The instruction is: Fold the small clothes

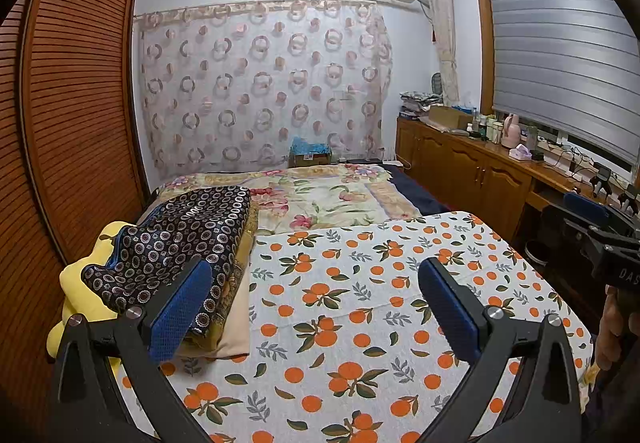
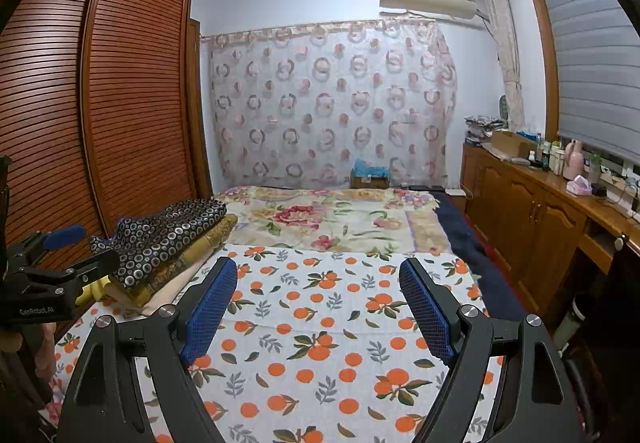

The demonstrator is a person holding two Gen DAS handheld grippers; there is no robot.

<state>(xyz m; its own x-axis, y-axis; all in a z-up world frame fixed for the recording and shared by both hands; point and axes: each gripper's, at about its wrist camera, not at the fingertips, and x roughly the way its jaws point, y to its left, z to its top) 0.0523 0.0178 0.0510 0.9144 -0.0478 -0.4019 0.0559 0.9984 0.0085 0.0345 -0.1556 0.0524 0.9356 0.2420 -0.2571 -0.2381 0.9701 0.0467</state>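
Blue-padded fingers [image 1: 184, 307] of the left gripper [image 1: 316, 307] stand spread wide and hold nothing, above the orange-print cloth [image 1: 352, 307] covering the near end of the bed [image 1: 332, 199]. Left of them a stack of folded clothes [image 1: 188, 243] lies on the bed, a dark circle-patterned piece on top, with a yellow item [image 1: 88, 283] beside it. At the right edge, the right gripper [image 1: 608, 243] shows.

From the right wrist, the right gripper [image 2: 320, 307] has its fingers [image 2: 428, 311] likewise spread and empty over the orange-print cloth [image 2: 320, 323]. The folded clothes [image 2: 168, 243] sit at left, the left gripper [image 2: 52, 267] just beside them.
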